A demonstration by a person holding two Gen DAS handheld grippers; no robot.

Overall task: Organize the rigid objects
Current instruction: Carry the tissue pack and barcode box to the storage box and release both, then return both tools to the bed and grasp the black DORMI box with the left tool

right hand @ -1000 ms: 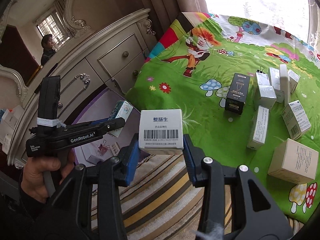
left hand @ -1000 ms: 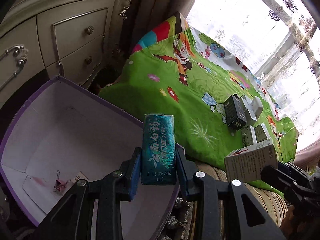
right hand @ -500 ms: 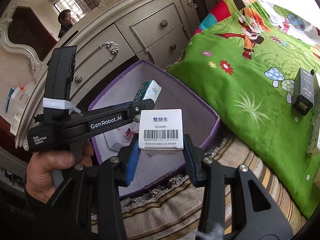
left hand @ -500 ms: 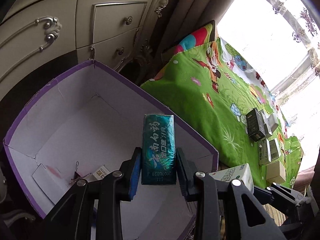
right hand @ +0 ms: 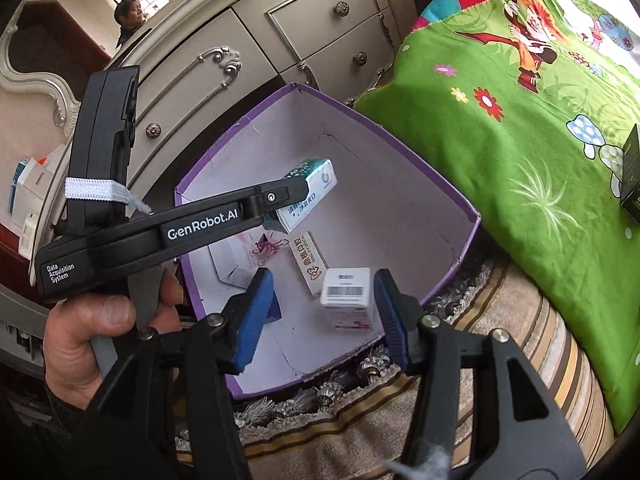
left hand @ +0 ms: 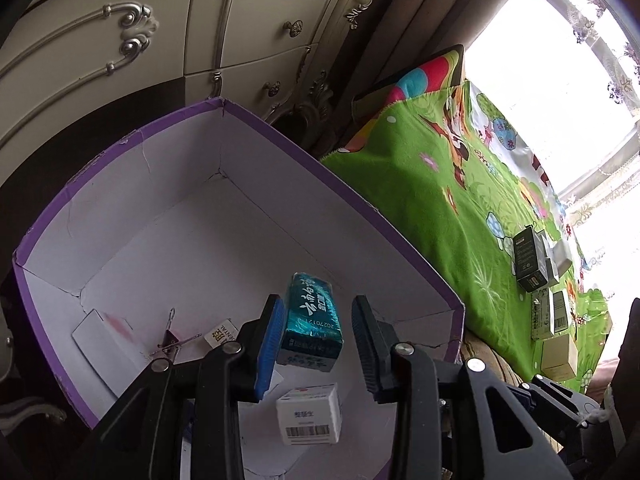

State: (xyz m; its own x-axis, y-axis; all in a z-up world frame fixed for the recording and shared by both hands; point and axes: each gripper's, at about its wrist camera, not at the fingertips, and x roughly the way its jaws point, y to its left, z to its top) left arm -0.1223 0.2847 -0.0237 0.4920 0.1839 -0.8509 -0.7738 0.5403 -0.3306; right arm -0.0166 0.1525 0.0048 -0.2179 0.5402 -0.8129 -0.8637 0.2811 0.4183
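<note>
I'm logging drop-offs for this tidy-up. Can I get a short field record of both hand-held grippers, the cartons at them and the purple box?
left hand-held gripper: jaws just opening; teal carton tilted between them, right pad clear of it
right hand-held gripper: jaws just opening; nothing gripped
white barcode carton: inside purple box, below the right pads
other contents: binder clip
outside: black carton on green blanket

Place: home bedroom.
Furniture: cream dresser (right hand: 256,48) with carved trim, silver handles, ornate mirror (right hand: 60,28) at far left.
Bedding: green cartoon-print blanket (right hand: 520,128) over a striped cover (right hand: 460,392), right.
Window: lace curtain (left hand: 592,60), heavy drape (left hand: 416,20), far right.
</note>
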